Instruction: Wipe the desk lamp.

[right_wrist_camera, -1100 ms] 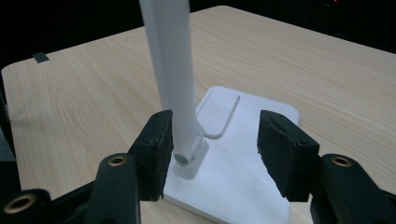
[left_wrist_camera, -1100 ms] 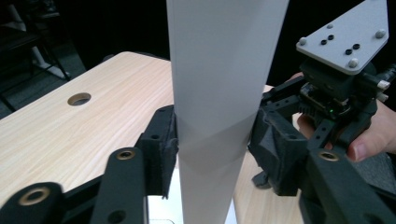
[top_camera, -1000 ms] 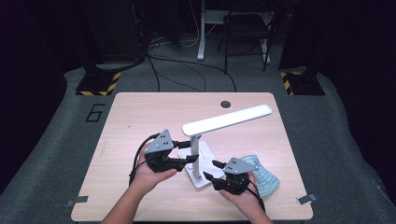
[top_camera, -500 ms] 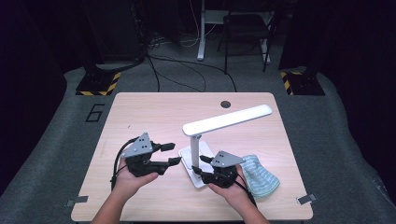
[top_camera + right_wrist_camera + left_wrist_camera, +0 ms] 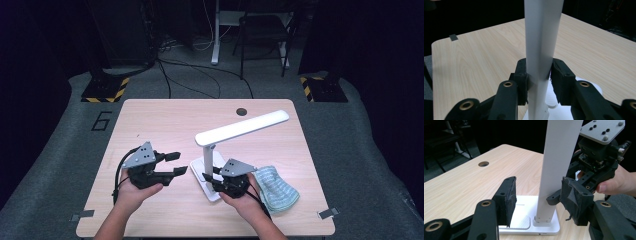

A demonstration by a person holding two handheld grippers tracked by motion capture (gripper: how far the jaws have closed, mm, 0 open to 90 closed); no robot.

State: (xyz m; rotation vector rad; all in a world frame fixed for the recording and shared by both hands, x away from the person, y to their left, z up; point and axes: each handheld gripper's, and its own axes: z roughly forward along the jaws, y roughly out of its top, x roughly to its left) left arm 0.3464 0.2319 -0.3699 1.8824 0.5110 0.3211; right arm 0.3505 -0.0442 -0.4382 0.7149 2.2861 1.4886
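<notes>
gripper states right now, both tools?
Left tool: open, jaws apart, holding nothing.
Right tool: just closed on the lamp post; pads press both sides.

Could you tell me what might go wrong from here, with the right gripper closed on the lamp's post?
The right gripper, whose jaws have just been closing, clamps the white desk lamp low on its post, while the long lamp head overhangs; a lift might tip it. The left gripper waits open close beside the lamp base and could knock it. The striped cloth lies near the right hand and might snag.
</notes>
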